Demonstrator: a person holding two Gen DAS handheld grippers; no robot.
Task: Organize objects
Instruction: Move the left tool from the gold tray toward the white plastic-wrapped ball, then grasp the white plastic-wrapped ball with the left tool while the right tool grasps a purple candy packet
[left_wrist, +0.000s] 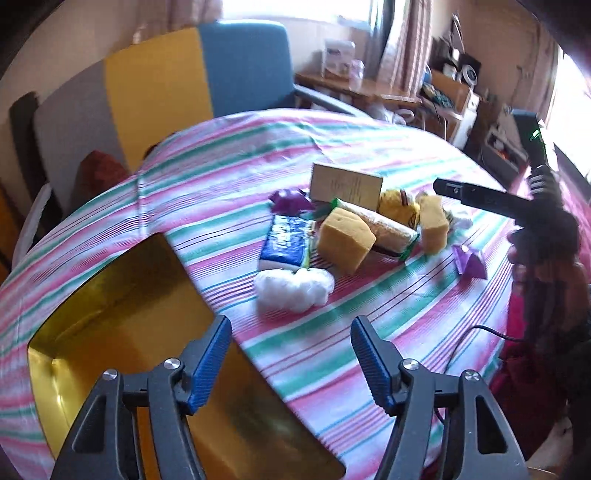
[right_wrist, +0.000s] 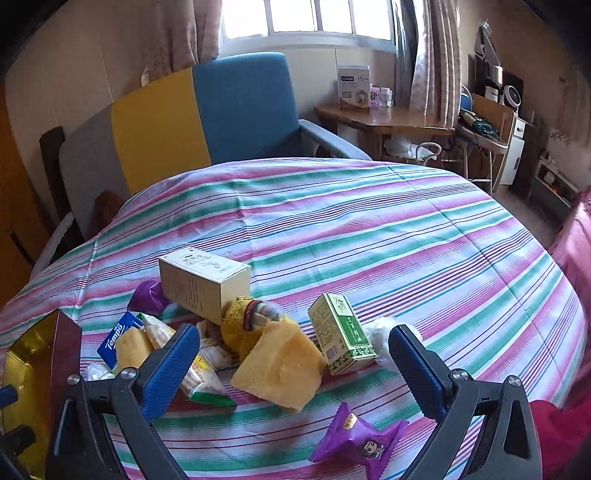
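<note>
A pile of objects lies on the striped tablecloth (right_wrist: 369, 229): a beige box (right_wrist: 203, 284), a green box (right_wrist: 341, 338), yellow sponges (right_wrist: 280, 369), a blue Tempo tissue pack (left_wrist: 286, 242), a snack pack (left_wrist: 388, 225), a yellow plush toy (right_wrist: 243, 325), white cotton (left_wrist: 291, 286) and purple candy wrappers (right_wrist: 360, 441). A gold-lined box (left_wrist: 122, 332) stands open at the left. My left gripper (left_wrist: 290, 354) is open and empty, hovering over the gold box's right edge. My right gripper (right_wrist: 293, 367) is open and empty, with a yellow sponge between its fingers' line of sight.
A blue, yellow and grey chair (right_wrist: 221, 107) stands behind the table. A wooden desk (right_wrist: 384, 118) with a carton sits under the window. Shelves and clutter (right_wrist: 517, 129) fill the right side. A black cable (left_wrist: 469, 343) trails on the cloth.
</note>
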